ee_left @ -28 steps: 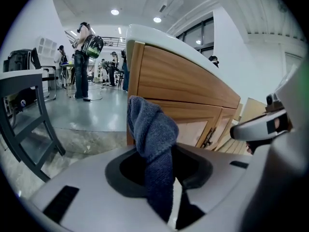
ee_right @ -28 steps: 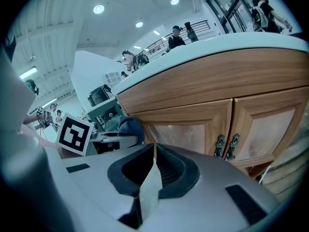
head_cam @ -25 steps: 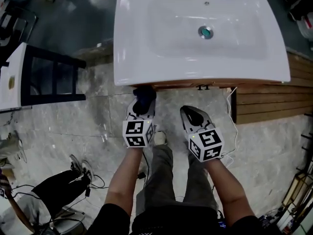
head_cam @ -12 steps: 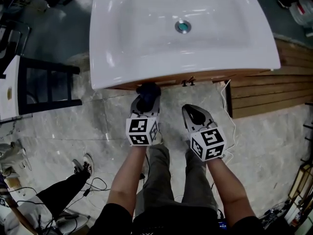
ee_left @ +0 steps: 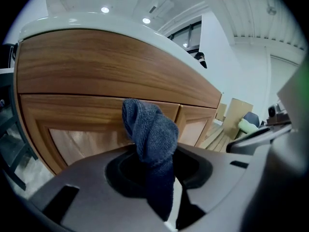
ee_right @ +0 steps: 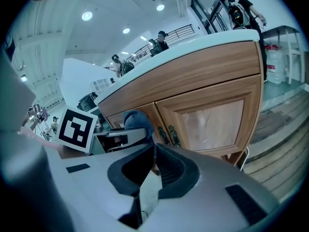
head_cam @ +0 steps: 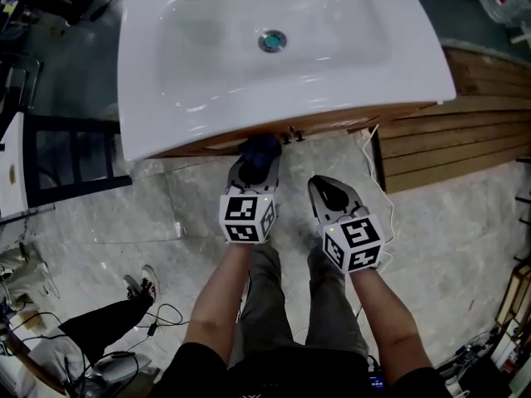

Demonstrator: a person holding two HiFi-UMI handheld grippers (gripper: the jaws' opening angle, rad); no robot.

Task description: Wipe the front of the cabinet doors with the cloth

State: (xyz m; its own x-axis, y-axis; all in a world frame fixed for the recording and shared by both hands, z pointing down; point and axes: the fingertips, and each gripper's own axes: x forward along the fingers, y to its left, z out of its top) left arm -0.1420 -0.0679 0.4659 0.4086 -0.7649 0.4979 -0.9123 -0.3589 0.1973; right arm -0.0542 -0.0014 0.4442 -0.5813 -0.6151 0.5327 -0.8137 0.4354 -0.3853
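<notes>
The wooden cabinet stands under a white sink top. My left gripper is shut on a dark blue cloth, which sits against the cabinet front just left of the door handles. In the left gripper view the cloth rises from my left gripper in front of the left door, near its seam with the right door. My right gripper hangs shut and empty, back from the right door. The jaws of my right gripper are pressed together.
A black-framed stand is left of the cabinet. A slatted wooden platform lies to the right, and a white cable hangs by the cabinet's right corner. A seated person's leg and floor cables are at the lower left.
My left gripper has slid right along the cabinet front with the cloth, closer to the door handles. The right gripper has stayed level and shut.
</notes>
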